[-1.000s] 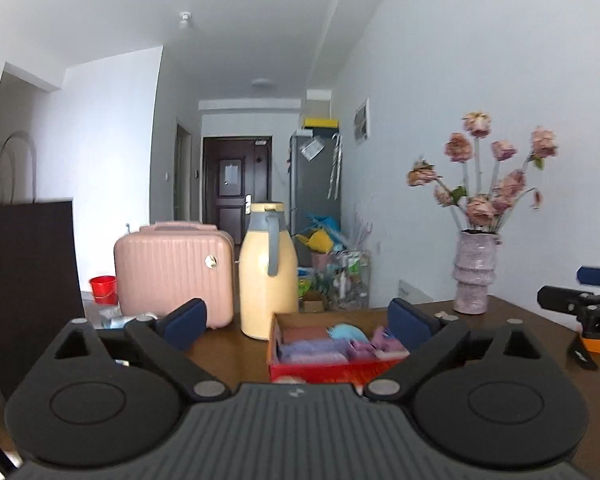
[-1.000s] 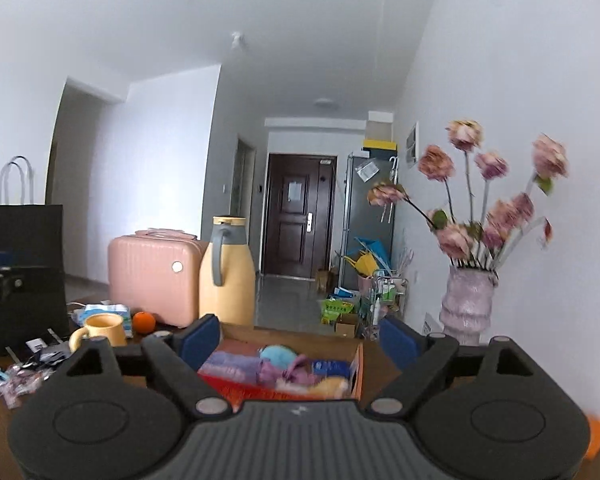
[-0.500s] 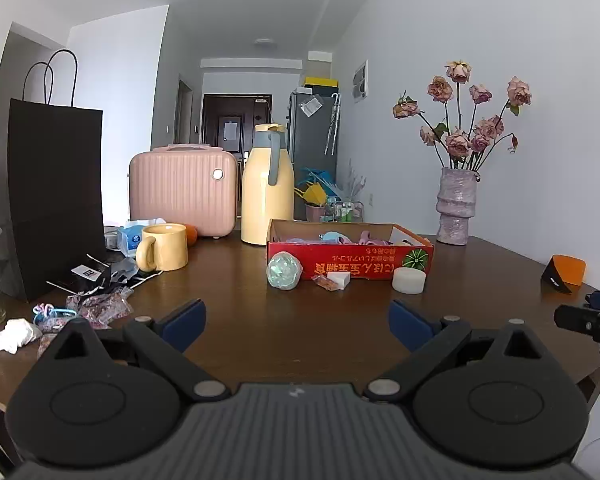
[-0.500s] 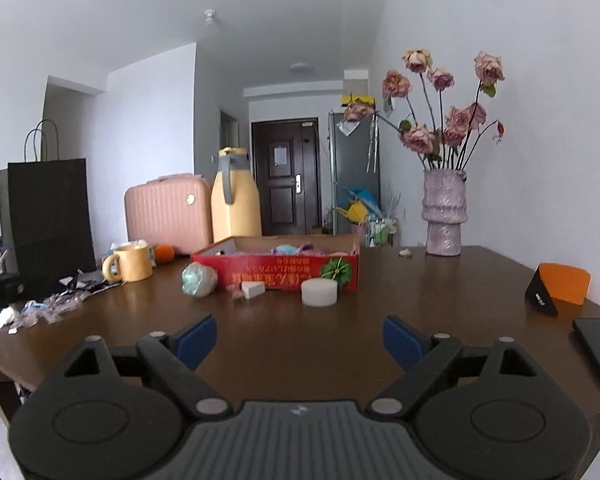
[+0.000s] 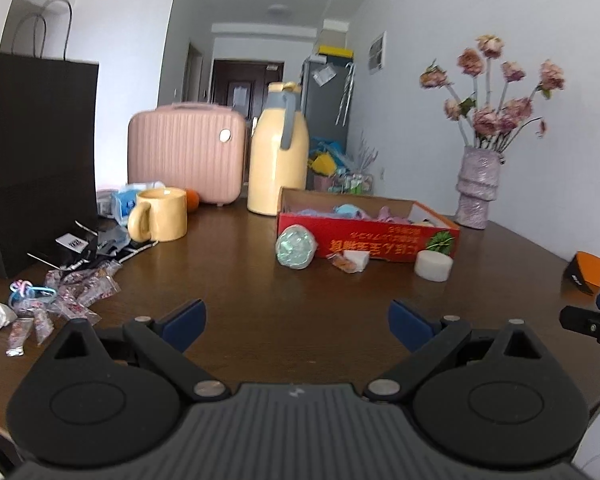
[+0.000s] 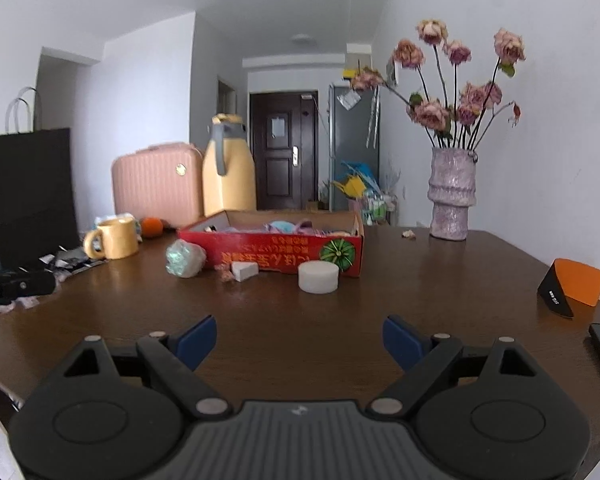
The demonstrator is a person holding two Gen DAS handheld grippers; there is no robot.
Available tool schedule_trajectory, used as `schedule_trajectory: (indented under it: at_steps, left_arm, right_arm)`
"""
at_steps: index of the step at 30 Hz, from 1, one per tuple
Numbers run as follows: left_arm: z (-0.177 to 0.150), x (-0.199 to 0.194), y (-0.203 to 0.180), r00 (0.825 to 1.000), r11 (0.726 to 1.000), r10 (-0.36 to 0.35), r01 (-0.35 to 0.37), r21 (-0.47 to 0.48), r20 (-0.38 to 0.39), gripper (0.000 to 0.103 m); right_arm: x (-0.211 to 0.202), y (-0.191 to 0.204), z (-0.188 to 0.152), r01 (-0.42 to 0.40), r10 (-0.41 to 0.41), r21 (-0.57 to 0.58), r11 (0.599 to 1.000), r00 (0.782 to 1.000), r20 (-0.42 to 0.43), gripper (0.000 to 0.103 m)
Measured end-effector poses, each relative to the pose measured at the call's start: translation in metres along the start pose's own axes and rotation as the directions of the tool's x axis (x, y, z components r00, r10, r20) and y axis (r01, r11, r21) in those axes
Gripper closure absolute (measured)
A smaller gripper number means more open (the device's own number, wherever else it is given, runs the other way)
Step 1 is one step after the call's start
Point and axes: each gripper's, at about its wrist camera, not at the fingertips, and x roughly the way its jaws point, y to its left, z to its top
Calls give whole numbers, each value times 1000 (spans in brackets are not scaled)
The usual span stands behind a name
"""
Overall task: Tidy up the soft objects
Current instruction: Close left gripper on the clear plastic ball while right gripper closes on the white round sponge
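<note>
So far: you have part of the job behind you, judging by the soft pieces already lying in the red box.
Already boxed: a pale blue piece and some pink and lilac fabric show above the box wall in both views; what lies deeper inside is hidden from you.
Left outside: three soft things sit on the tabletop just in front of the box: a crumpled greenish ball at the box's left corner, a small white wedge sponge near the middle, and a round white sponge under the green print.
Beside the wedge: a small crinkled wrapper touches it; whether it counts as soft, you cannot tell.
Left tool: wide apart and holding nothing, low over the bare tabletop, well short of the three pieces.
Right tool: likewise spread wide and carrying nothing, also back from the box, with the round sponge roughly straight ahead.
Not your concern: the yellow mug, the sachets at far left, the vase and the orange-and-black stand look unrelated to the task.
Estimate: you are probably past halfway; three pickups and drops into the box appear to remain, none of them begun.
</note>
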Motion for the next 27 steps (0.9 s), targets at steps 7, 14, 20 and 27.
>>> schedule_trajectory:
  at_steps: [7, 14, 20, 27]
  left_arm:
    - [22, 74, 6, 998, 1000, -1, 3, 26, -60, 4]
    - [58, 184, 19, 991, 999, -6, 12, 40, -132, 17]
    - [69, 277, 9, 981, 996, -26, 41, 75, -190, 30]
    - [56, 313, 23, 968, 998, -68, 68, -8, -241, 67]
  right_arm:
    - [71, -17, 22, 45, -43, 33, 998, 996, -73, 13]
    - [164, -27, 50, 48, -45, 17, 999, 989, -141, 13]
    - [256, -28, 64, 19, -14, 17, 1000, 974, -224, 15]
    - [317, -31, 59, 13, 6, 64, 998, 958, -288, 47]
